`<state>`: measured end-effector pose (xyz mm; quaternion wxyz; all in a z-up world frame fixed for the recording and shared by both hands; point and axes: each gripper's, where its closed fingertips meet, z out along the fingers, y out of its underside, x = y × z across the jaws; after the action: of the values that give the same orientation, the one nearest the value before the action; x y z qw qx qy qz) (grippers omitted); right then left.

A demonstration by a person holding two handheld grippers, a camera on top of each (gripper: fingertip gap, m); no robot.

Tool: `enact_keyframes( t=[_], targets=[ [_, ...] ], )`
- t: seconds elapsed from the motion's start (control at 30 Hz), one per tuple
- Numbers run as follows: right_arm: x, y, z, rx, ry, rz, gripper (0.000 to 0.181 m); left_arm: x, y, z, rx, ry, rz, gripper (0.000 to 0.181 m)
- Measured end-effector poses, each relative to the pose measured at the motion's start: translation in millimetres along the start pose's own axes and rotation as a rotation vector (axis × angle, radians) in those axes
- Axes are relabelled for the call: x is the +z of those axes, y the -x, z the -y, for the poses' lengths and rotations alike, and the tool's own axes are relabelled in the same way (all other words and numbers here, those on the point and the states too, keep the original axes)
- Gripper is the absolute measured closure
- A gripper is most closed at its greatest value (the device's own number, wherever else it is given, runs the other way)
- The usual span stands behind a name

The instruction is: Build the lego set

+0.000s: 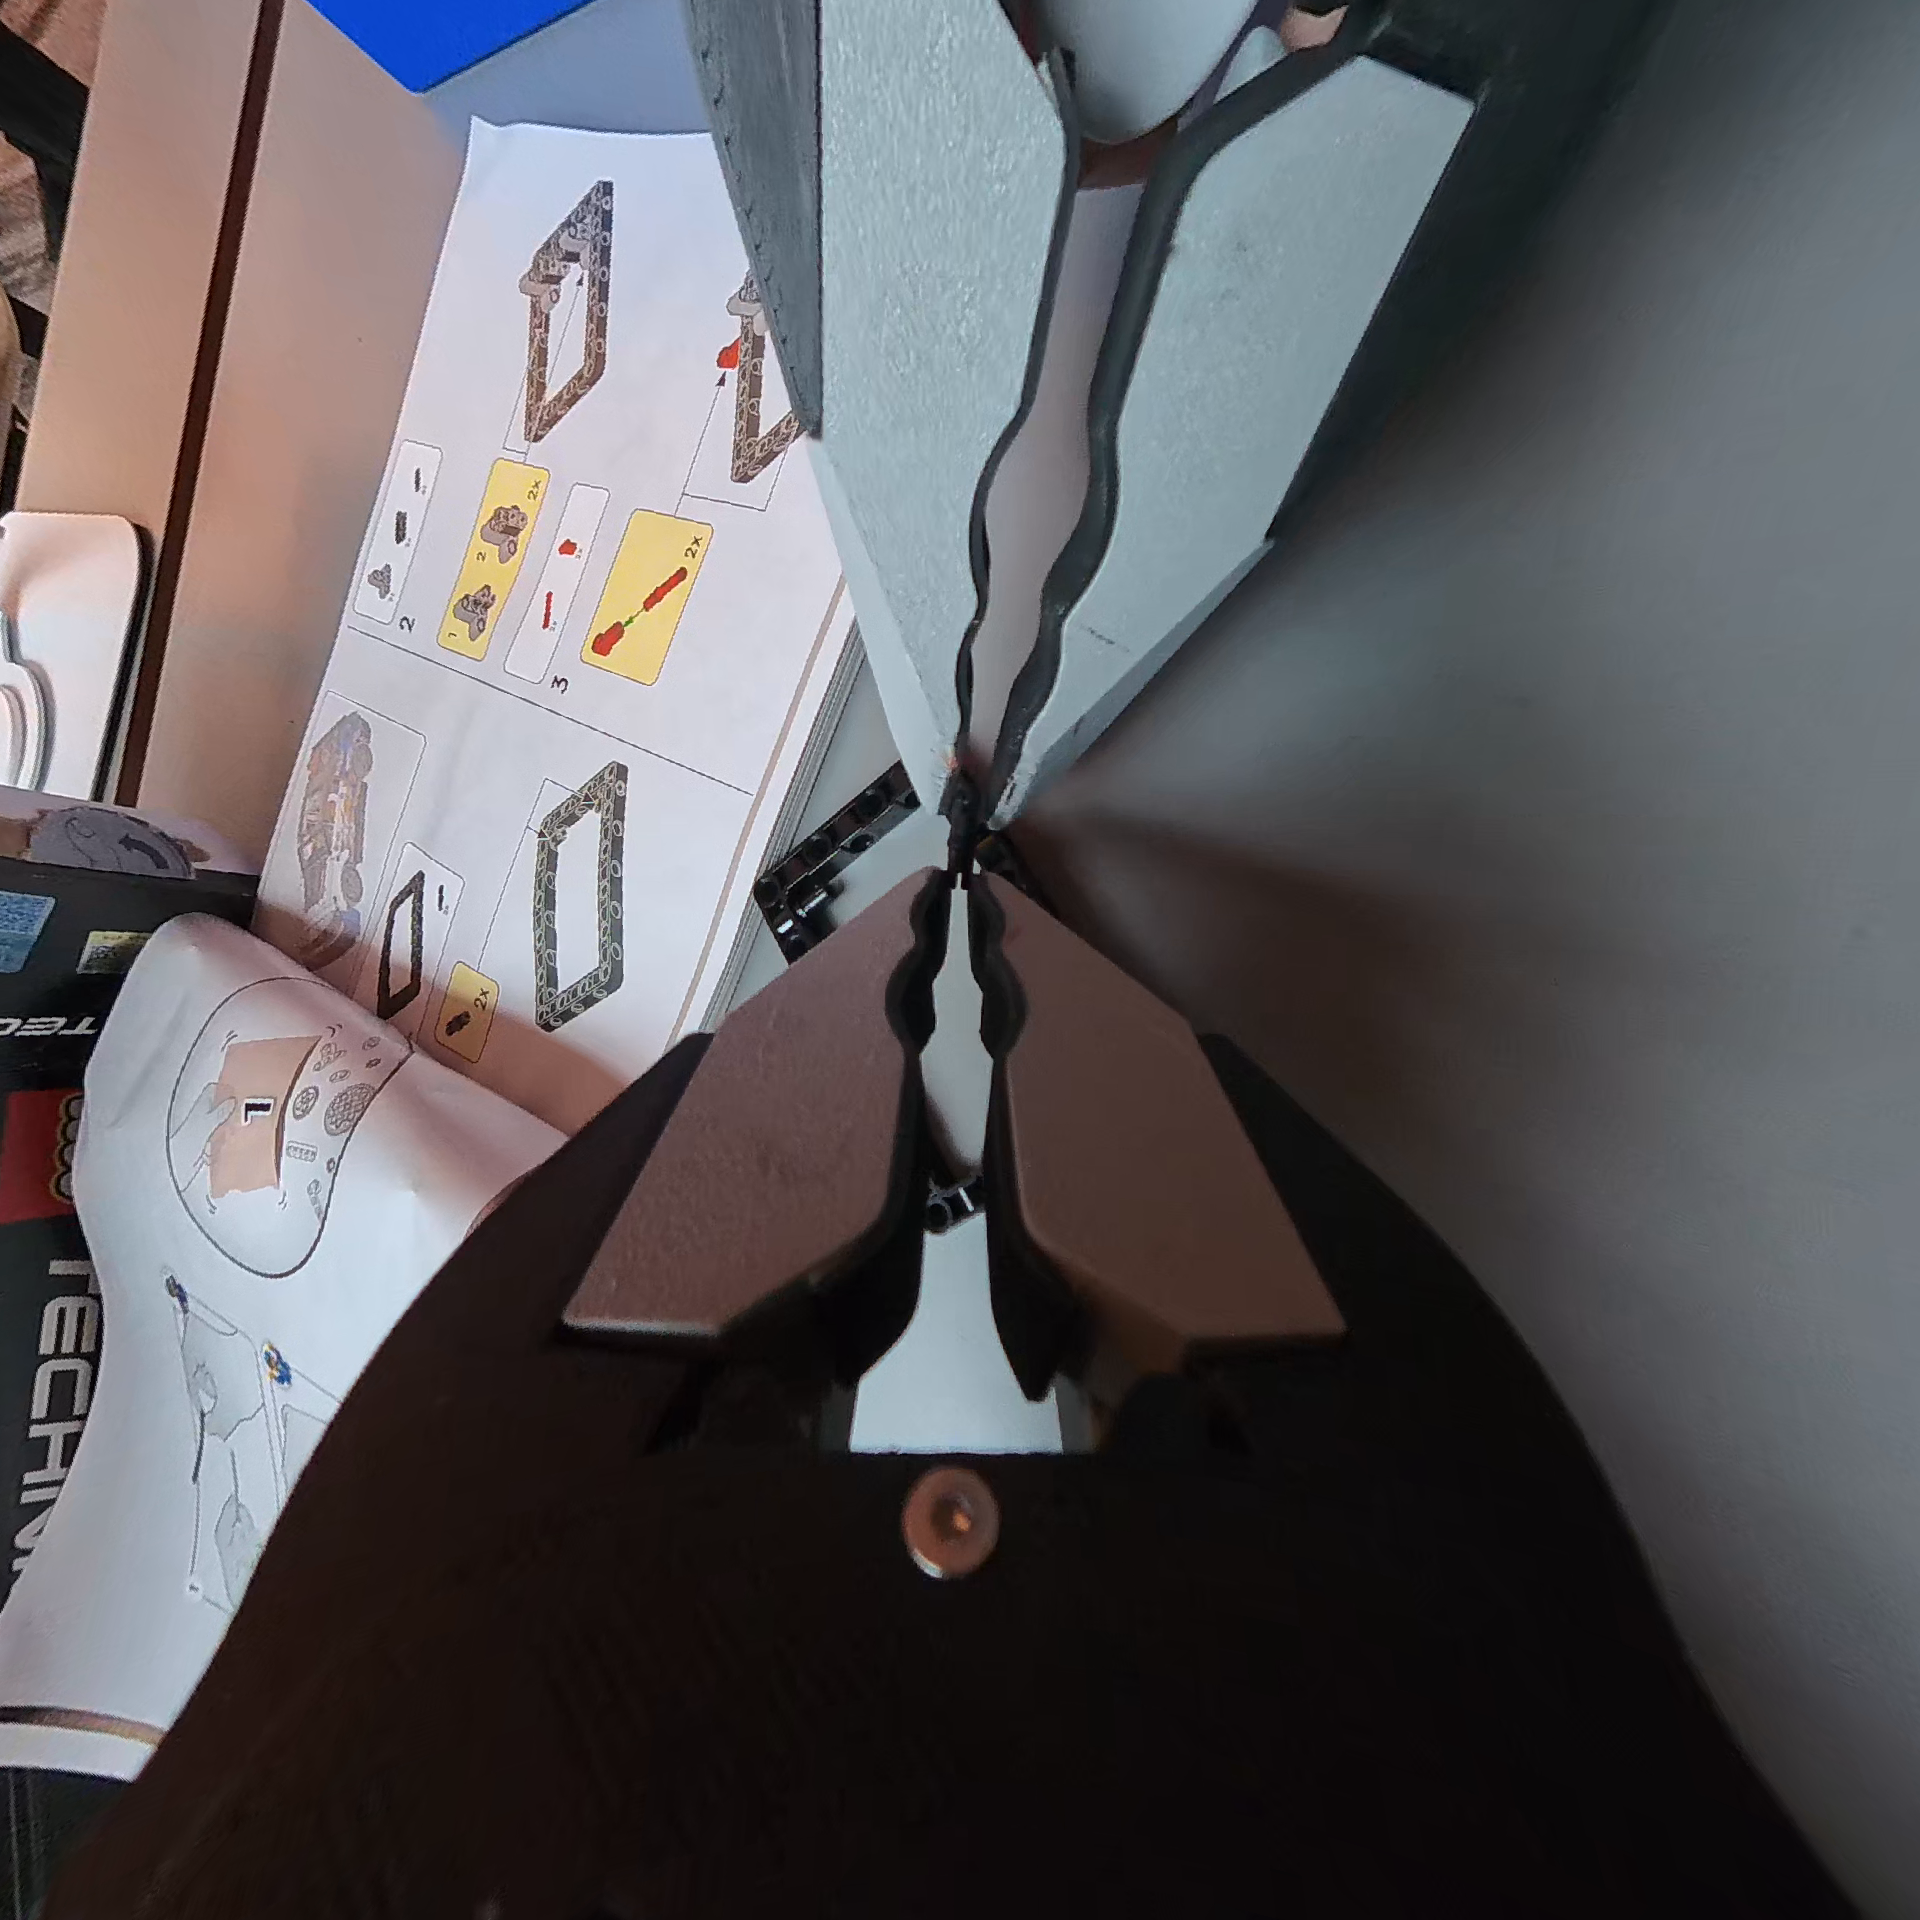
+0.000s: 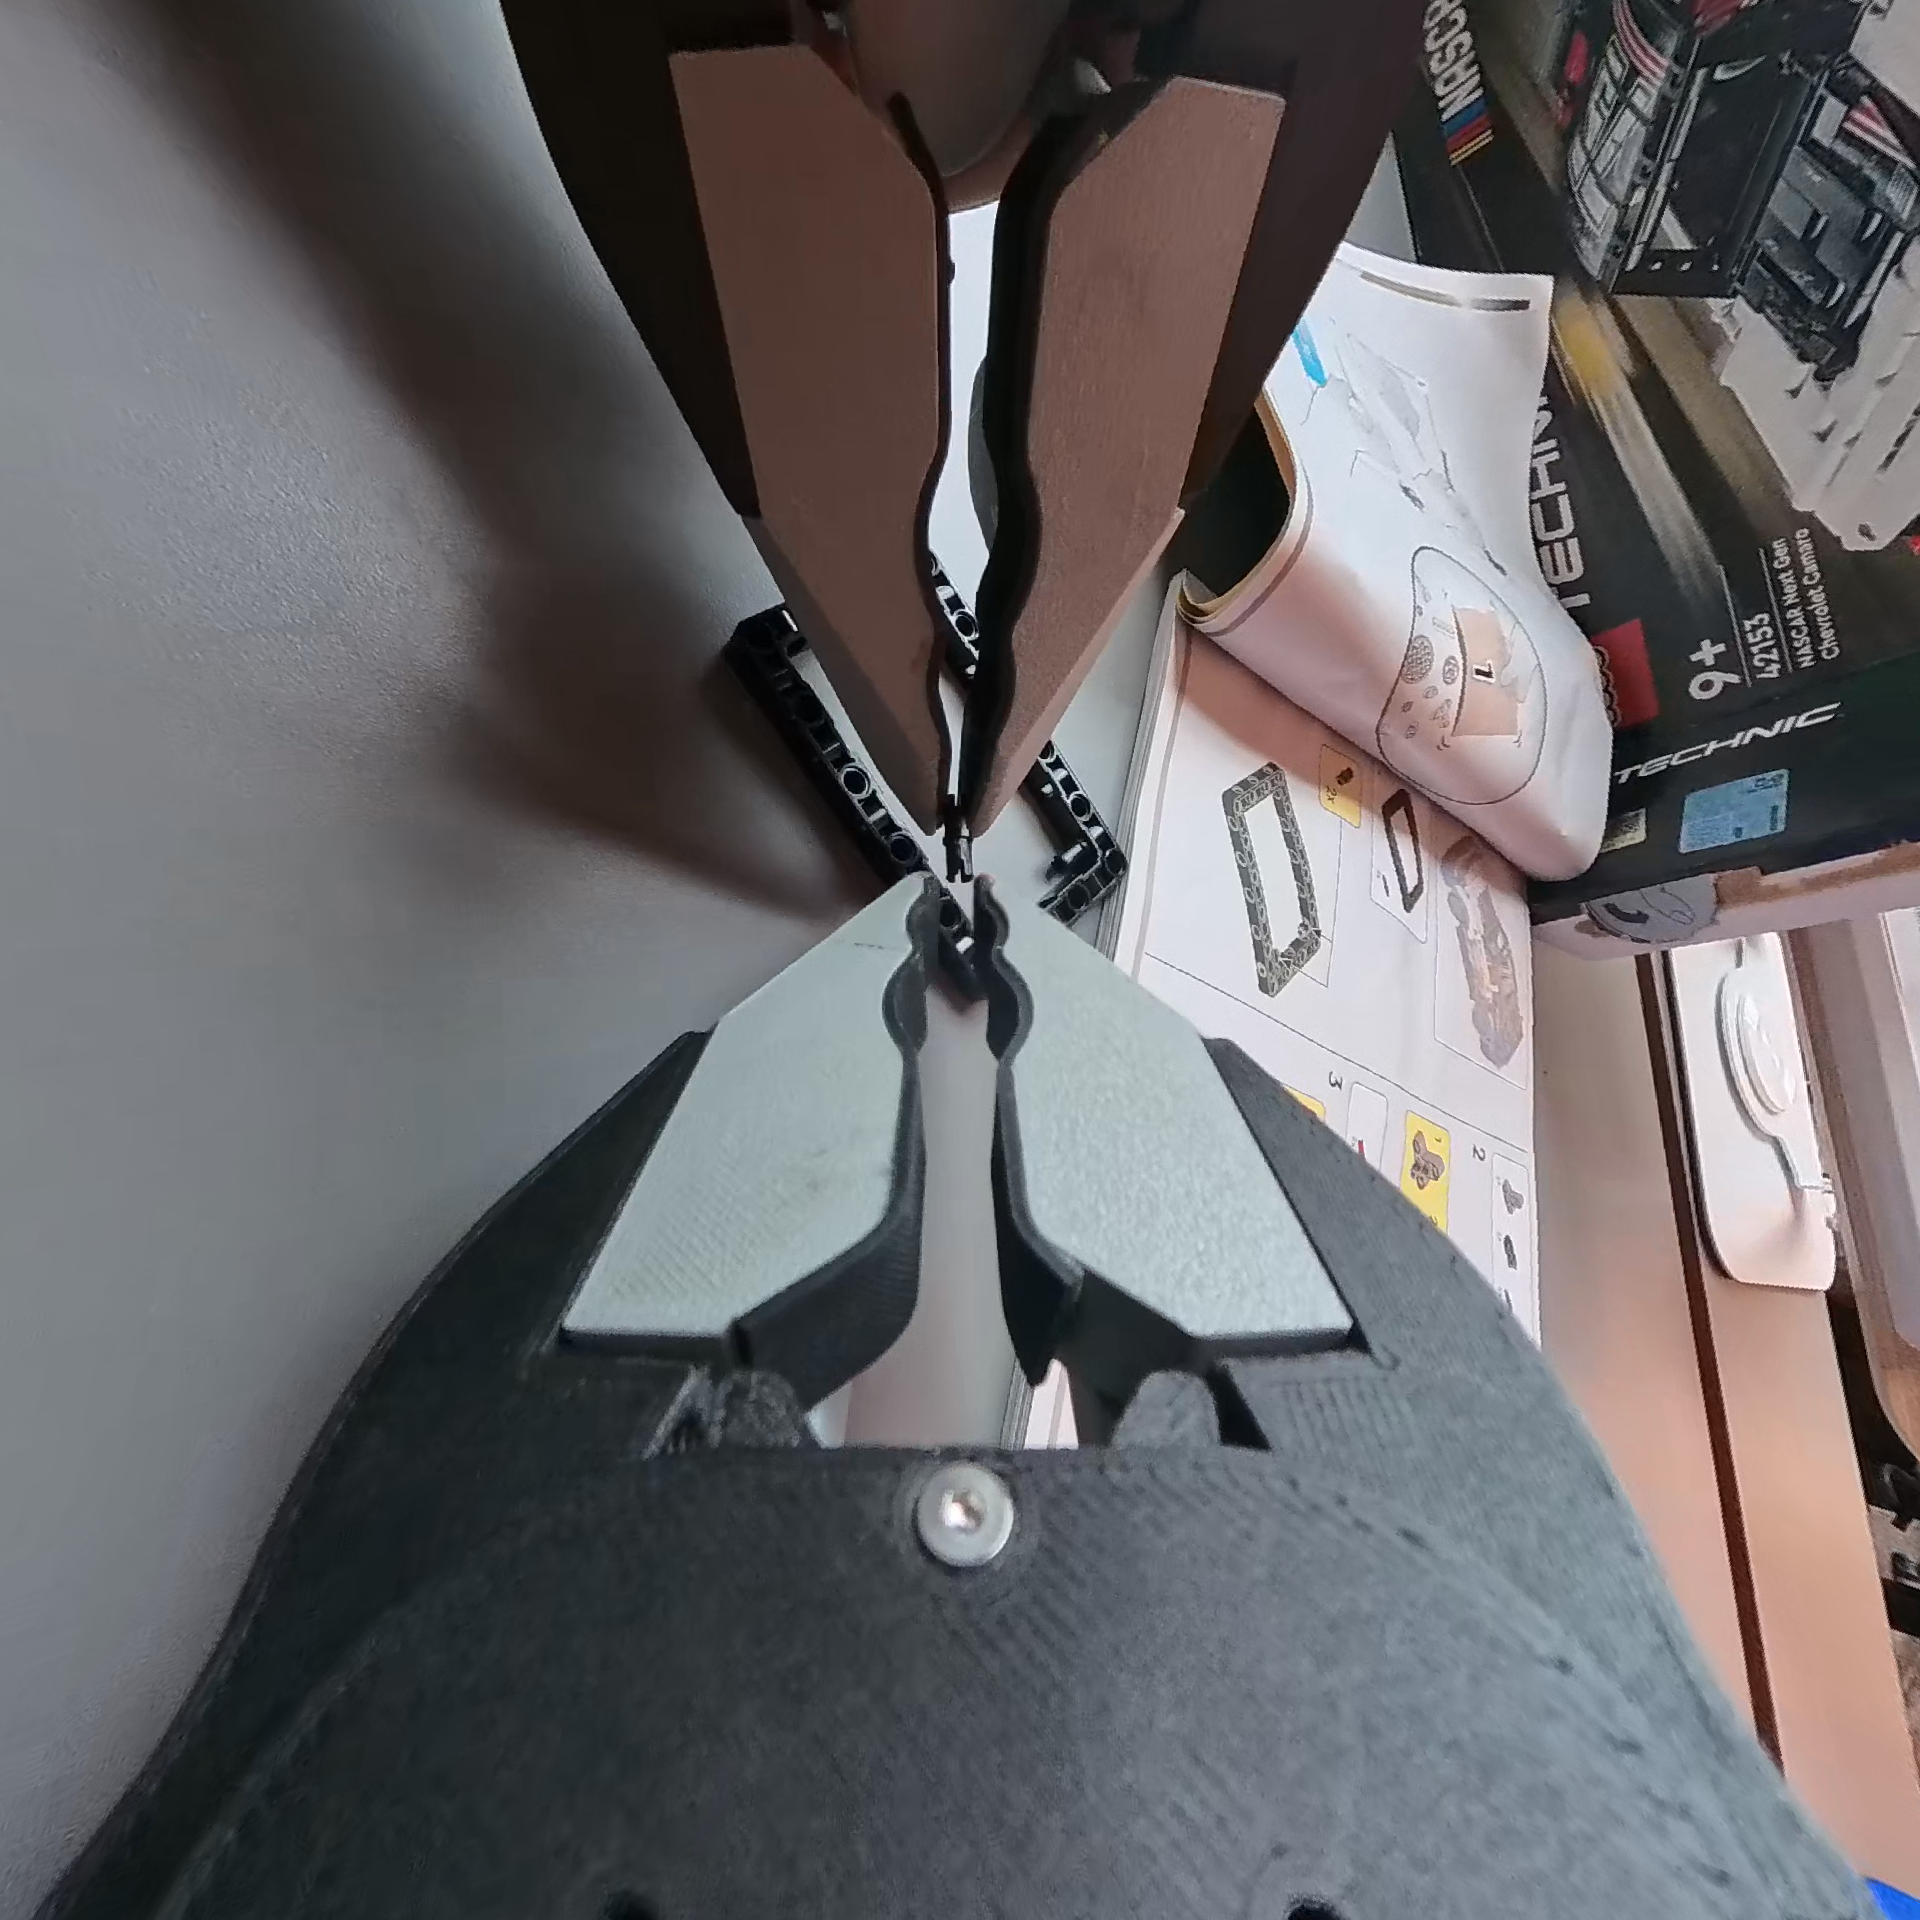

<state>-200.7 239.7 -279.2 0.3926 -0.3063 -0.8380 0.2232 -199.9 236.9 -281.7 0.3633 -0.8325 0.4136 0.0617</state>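
L claw (image 1: 961, 883) tip-to-tip w/ R claw (image 2: 961, 904), over frame (image 2: 821, 727).

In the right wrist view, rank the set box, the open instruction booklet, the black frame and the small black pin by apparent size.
1. Set box and open instruction booklet: similar, both cut off, so unranked.
2. Black frame, partly hidden.
3. Small black pin, in the right gripper's jaws.

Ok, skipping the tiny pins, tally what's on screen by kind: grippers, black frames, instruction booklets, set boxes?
Grippers: 2 (left gripper, right gripper)
Black lego frame: 1
Open instruction booklet: 1
Lego box: 1
Total: 5
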Motion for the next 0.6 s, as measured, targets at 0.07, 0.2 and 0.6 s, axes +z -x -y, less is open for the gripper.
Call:
enact_keyframes(
  t=[0.07, 0.2, 0.6],
  targets=[
    [-0.2, -0.5, 0.8, 0.007, -0.004, 0.000, 0.178, 0.2, -0.8, 0.4, 0.004, -0.001, -0.003, 0.179],
    [1.2, 1.2, 0.4, -0.002, 0.005, 0.006, 0.180, 0.3, -2.3, 1.8, 0.006, -0.001, -0.004, 0.180],
    [2.1, -7.9, 1.1, 0.018, 0.026, -0.038, 0.181, -3.8, 5.9, 2.6, -0.031, -0.013, 0.009, 0.179]
  ],
)
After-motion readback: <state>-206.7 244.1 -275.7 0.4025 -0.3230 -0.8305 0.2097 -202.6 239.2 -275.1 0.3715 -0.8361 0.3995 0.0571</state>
